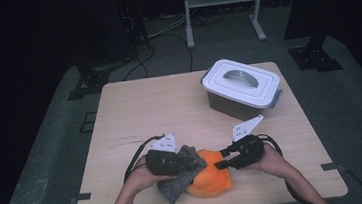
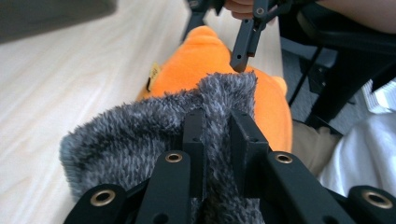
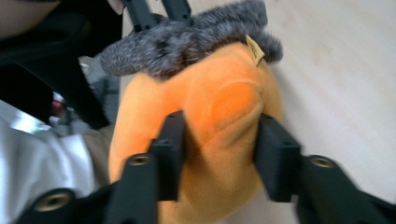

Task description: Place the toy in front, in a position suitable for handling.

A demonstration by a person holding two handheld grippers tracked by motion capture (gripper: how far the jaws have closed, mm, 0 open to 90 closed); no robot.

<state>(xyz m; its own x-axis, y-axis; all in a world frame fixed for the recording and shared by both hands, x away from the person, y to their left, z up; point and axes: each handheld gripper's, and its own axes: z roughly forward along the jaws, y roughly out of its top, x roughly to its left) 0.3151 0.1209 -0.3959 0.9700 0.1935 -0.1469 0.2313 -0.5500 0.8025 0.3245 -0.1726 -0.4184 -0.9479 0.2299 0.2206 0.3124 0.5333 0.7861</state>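
In the high view, a white-lidded box (image 1: pixel 240 88) sits shut near the table's (image 1: pixel 135 116) far right corner; its contents cannot be seen. Near the front edge lies an orange plush (image 1: pixel 210 180) with a grey furry cloth (image 1: pixel 180 178) draped over its left side. The left gripper (image 1: pixel 187 159) comes in from the left onto the cloth, and the right gripper (image 1: pixel 220 159) from the right onto the plush. The cloth's long axis slants from far right to near left. In the left gripper view, the jaws pinch a raised fold of the cloth (image 2: pixel 140 140) tight, with the plush (image 2: pixel 205 60) lying lengthwise away behind it. In the right gripper view, the jaws squeeze the plush's (image 3: pixel 219 121) rounded end, pads pressing its sides; the cloth (image 3: pixel 187 42) caps its far end.
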